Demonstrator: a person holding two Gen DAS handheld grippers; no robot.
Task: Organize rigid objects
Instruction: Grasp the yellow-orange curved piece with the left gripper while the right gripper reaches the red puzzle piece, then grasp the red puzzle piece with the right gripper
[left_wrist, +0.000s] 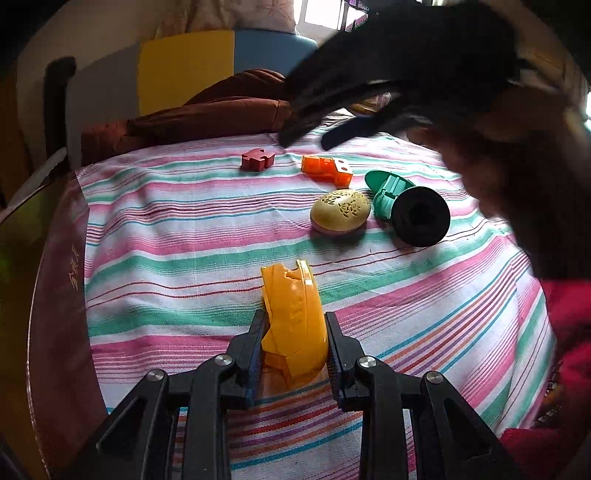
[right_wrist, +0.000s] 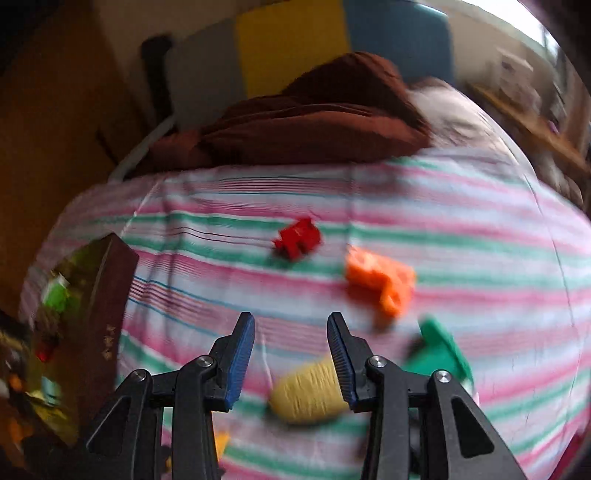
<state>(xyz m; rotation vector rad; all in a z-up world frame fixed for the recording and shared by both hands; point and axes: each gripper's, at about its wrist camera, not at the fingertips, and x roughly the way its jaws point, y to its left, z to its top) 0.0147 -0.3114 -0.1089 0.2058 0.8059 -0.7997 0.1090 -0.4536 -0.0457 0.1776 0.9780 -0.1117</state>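
Yellow plastic shell (left_wrist: 293, 321), curved, thin-walled, chipped along its far edge; judged light, stiff, somewhat slick and crack-prone. It sits clamped between the fingers of the left gripper (left_wrist: 295, 332), low centre at 6 o'clock over the striped cloth (left_wrist: 166, 229); the broad side faces look the safest hold. Loose items on the cloth: red puzzle block (left_wrist: 257, 159) at 12 o'clock, orange bracket (left_wrist: 327, 170), cream perforated egg (left_wrist: 340, 211), green-and-black spool (left_wrist: 406, 206) toward 2 o'clock. Brown box (right_wrist: 110, 295) at 9 o'clock. Right gripper (right_wrist: 291, 336) hovers above the cloth, angled down, fingers spread apart and holding nothing, blurred.
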